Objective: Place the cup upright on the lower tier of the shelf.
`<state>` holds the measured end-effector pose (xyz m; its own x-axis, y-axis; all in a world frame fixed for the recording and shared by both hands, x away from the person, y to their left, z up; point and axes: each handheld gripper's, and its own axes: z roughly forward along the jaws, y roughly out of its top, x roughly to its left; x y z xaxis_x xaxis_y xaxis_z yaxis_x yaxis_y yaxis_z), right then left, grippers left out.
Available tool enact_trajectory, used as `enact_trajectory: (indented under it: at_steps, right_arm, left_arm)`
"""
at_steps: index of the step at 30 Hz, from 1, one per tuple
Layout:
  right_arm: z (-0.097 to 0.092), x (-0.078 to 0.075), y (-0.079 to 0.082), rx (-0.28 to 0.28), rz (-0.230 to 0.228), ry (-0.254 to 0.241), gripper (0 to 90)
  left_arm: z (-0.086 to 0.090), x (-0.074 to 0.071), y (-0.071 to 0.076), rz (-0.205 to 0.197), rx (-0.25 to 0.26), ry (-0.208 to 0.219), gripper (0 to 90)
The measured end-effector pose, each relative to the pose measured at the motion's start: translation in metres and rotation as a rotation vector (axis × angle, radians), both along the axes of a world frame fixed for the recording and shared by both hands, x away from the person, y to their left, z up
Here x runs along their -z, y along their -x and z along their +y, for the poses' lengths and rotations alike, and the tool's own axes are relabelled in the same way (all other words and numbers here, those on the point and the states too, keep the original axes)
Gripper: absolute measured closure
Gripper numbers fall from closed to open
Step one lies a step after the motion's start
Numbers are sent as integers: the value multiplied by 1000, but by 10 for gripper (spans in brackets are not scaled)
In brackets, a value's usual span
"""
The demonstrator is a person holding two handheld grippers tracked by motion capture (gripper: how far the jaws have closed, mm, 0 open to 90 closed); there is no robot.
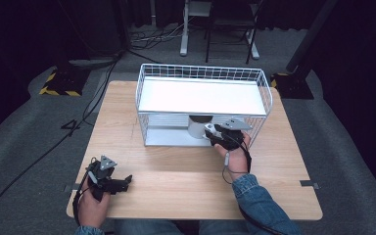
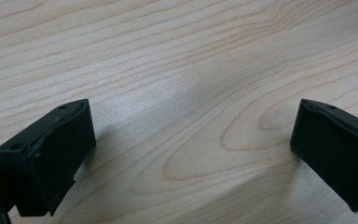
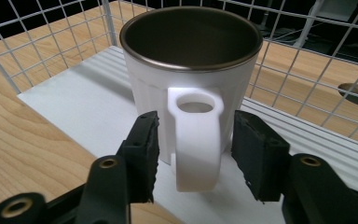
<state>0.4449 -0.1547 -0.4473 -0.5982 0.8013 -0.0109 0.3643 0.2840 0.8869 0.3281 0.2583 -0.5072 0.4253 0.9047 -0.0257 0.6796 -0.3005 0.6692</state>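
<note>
A white mug (image 1: 198, 126) with a dark metal-rimmed inside stands upright on the bottom shelf of a white wire rack (image 1: 139, 93), at its open front. In the right gripper view the mug (image 3: 189, 60) faces me with its handle (image 3: 198, 158) toward the camera. My right gripper (image 3: 196, 140) is open: its jaws stand either side of the handle, with a narrow gap on each side. In the high view the right gripper (image 1: 211, 133) reaches into the rack's lower level. My left gripper (image 1: 126, 182) rests on the table near the front left, open, with bare wood between its jaws (image 2: 191, 149).
The rack's top shelf (image 1: 203, 95) hangs just above the mug and the right gripper. Wire mesh (image 3: 307, 60) closes the rack's back and sides. The wooden table (image 1: 176, 171) has free room in front of the rack. Cables and stands lie on the floor beyond.
</note>
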Motion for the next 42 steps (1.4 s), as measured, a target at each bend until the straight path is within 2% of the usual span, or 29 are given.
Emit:
enact_trajectory:
  at_steps: [7,12,20,25,31,38,42]
  right_arm:
    - [-5,-7,8,0,5,-17,414]
    - [-9,-15,16,-13,0,-18,393]
    - [-18,-28,38,-60,-2,-5,374]
    - [-25,-35,48,-71,-2,-1,368]
    - [-43,-43,60,-69,-2,5,356]
    - [-57,-44,69,-59,7,9,331]
    - [-70,-41,74,-62,34,15,251]
  left_arm:
    - [0,0,0,0,0,0,2]
    - [0,0,0,0,0,0,2]
    - [0,0,1,1,7,-1,2]
    - [-1,0,2,2,11,0,2]
    - [-2,0,5,0,10,0,2]
    - [-2,0,4,1,18,1,1]
    - [-3,0,3,1,24,0,1]
